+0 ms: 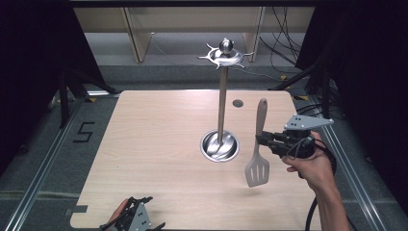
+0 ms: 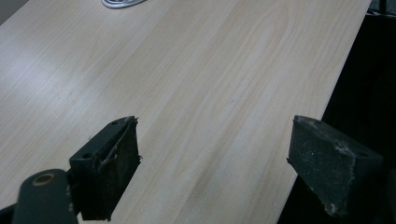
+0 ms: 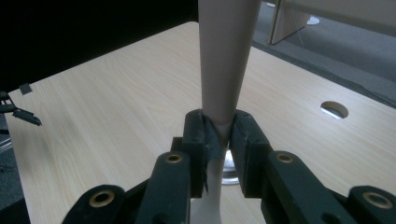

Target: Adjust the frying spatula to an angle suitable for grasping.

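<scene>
Pale wood makes up the table, and above its right half hangs a beige slotted spatula, handle up and blade down, clear of the surface. The right gripper pinches the spatula's narrow neck from the side, its jaws pressed tight on it; in the right gripper view the handle rises past the top edge, so its end is cut off there, and the blade is hidden below the jaws. The person's right hand wraps the gripper's body.

From the spatula, the metal utensil stand sits near at about nine o'clock, its round base dish on the table and its post rising to a hooked crown. A small round hole in the tabletop lies at about eleven o'clock from the spatula.

At the table's six o'clock edge the left gripper is partly cut off by the frame. In the left gripper view its jaws stand wide apart over bare wood, nothing between them, and a sliver of the stand's dish shows at the top edge.
</scene>
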